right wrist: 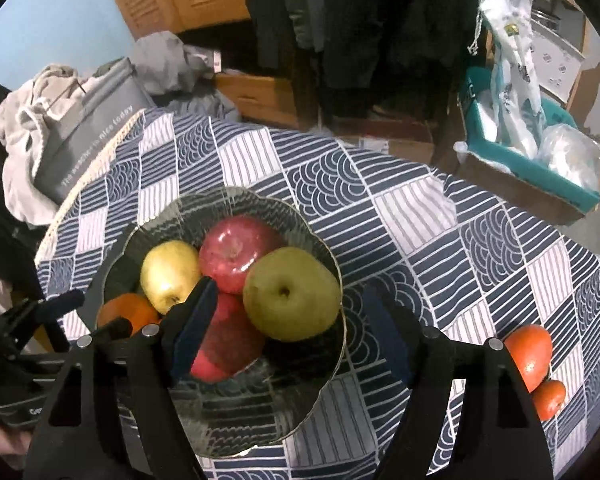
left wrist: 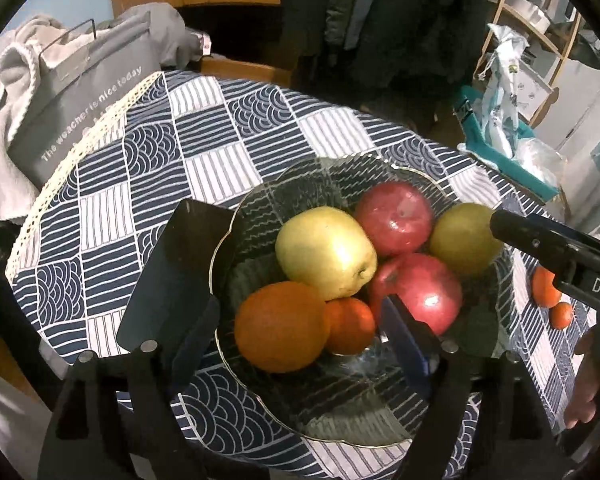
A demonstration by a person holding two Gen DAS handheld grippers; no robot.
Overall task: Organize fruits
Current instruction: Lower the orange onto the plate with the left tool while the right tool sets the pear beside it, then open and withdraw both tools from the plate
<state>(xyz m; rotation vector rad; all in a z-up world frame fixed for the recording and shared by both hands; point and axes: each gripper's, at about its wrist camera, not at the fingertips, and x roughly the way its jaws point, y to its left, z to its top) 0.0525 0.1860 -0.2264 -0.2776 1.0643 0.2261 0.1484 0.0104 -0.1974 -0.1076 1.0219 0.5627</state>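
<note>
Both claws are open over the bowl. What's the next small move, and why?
Probably swing the right claw rightward toward the larger orange fruit on the tablecloth. It and a smaller one lie outside the glass bowl, which already holds six fruits, and that claw is open and empty.

We read only two bits of text. The grey fabric bag (left wrist: 88,92) at the table's far left edge carries white lettering along its side: "The weather is nice today" – clear in the left wrist view, while in the right wrist view only "nice today" on the same bag (right wrist: 96,136) is legible. The right gripper (left wrist: 560,256) body shows white caps "DAS", cut off at the frame edge. Nothing else is legible.
</note>
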